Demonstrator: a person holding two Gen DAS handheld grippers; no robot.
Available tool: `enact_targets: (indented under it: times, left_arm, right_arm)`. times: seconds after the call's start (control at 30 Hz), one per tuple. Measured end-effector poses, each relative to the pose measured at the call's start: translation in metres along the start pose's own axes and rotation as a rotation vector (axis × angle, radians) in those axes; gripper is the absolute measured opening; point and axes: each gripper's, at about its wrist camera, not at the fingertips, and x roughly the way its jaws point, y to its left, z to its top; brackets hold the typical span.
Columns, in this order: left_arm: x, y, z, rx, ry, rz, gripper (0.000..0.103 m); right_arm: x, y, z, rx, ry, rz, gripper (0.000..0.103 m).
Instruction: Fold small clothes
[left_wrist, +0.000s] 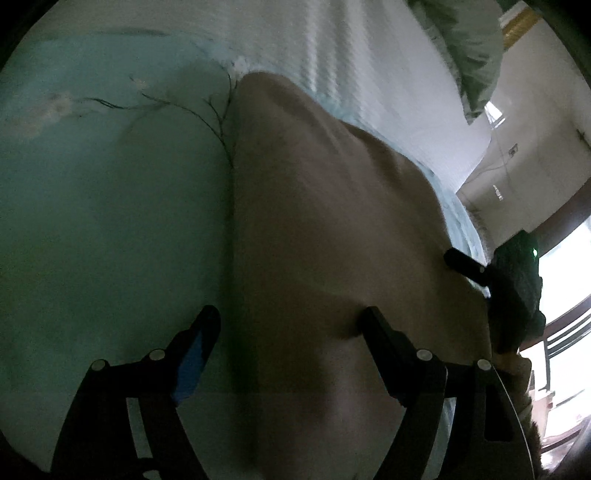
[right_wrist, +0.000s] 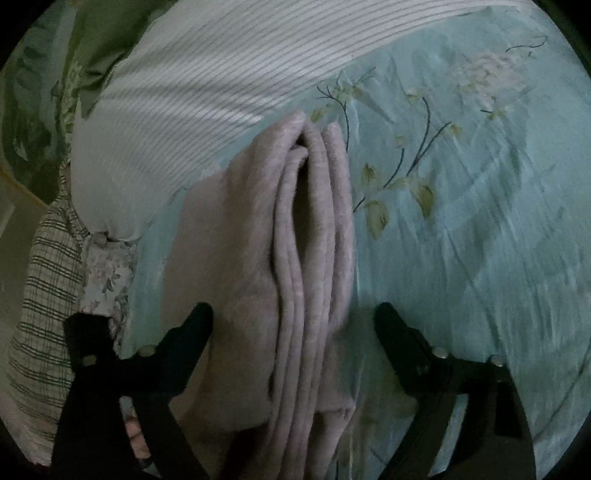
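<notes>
A folded pale pink-beige cloth (left_wrist: 332, 240) lies on a light blue floral bedsheet (left_wrist: 92, 203). My left gripper (left_wrist: 291, 321) is open and straddles the cloth's left edge, one finger on the sheet, the other on the cloth. In the right wrist view the same cloth (right_wrist: 310, 240) shows its stacked folded layers edge-on. My right gripper (right_wrist: 295, 317) is open with the layered edge between its fingers. The right gripper's finger (left_wrist: 465, 264) also shows at the cloth's far right edge in the left wrist view.
A white ribbed blanket (right_wrist: 184, 92) lies behind the cloth, with green patterned bedding (right_wrist: 44, 92) beyond it. A checked cloth (right_wrist: 44, 295) hangs at the bed's left side. A wall and window (left_wrist: 561, 280) are at the right in the left wrist view.
</notes>
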Motion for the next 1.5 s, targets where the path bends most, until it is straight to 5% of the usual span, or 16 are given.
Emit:
enact_targets:
  times: [0.13,0.33,0.67,0.87,1.03,1.17,1.37,1.5]
  left_arm:
    - [0.019,0.003,0.015,-0.013,0.018,-0.060,0.080]
    - [0.017,0.001,0.021,0.029,-0.009,-0.066,0.043]
    - [-0.131,0.042,-0.042,0.021,-0.160,-0.029,0.040]
    - [-0.197,0.089,-0.085,-0.036,-0.199,0.068,0.041]
    - [-0.187,0.121,-0.110,-0.092,-0.160,0.151,0.045]
    - [-0.181,0.133,-0.119,-0.130,-0.156,0.149,0.056]
    - [-0.190,0.109,-0.119,-0.084,-0.168,0.242,0.065]
    - [-0.224,0.107,-0.131,-0.045,-0.225,0.282,0.064]
  right_arm:
    - [0.018,0.003,0.001,0.011,0.060,0.015,0.048]
    - [0.004,0.035,-0.007,0.003,0.037,0.076,0.033]
    - [0.047,0.147,-0.060,-0.164,0.139,0.275,0.032]
    - [0.093,0.176,-0.096,-0.180,0.231,0.282,0.032]
    - [0.104,0.162,-0.110,-0.134,0.238,0.229,0.037]
    - [0.097,0.161,-0.111,-0.121,0.217,0.201,0.046]
    - [0.054,0.175,-0.102,-0.185,0.099,0.112,0.046]
    - [0.045,0.192,-0.093,-0.227,0.062,0.130,0.046]
